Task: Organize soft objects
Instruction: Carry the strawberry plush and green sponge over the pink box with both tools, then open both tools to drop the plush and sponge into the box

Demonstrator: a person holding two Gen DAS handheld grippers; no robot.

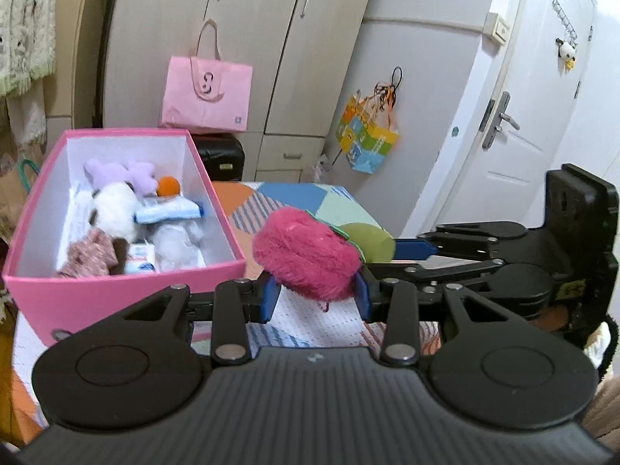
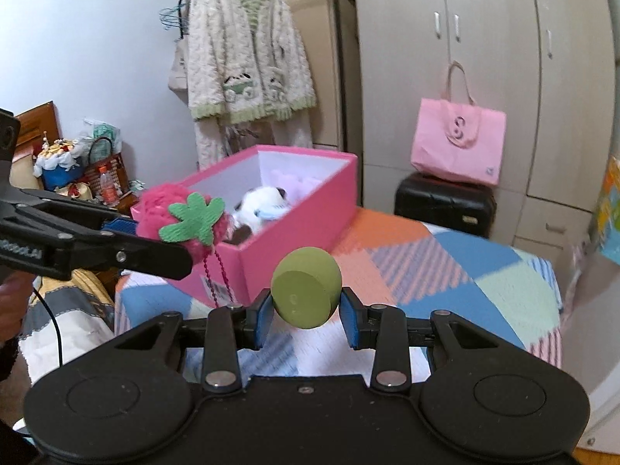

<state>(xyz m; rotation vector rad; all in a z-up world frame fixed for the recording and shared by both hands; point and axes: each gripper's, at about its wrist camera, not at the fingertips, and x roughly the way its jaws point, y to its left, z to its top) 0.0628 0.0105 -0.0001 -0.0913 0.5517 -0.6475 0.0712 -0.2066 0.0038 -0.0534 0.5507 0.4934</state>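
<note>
The left gripper [image 1: 316, 296] is clamped on the pink plush strawberry [image 1: 306, 257], and the right gripper [image 2: 306, 316] is clamped on the olive-green soft ball [image 2: 306, 286]; both loads hang above the patchwork bedcover [image 2: 445, 271], clear of it. The open pink box [image 1: 116, 283], already holding several plush toys [image 1: 116, 205], lies ahead and to the left of both grippers. Judging by both views, the left gripper is the nearer, with the strawberry just beside the box's near corner, so it likely unloads first.
</note>
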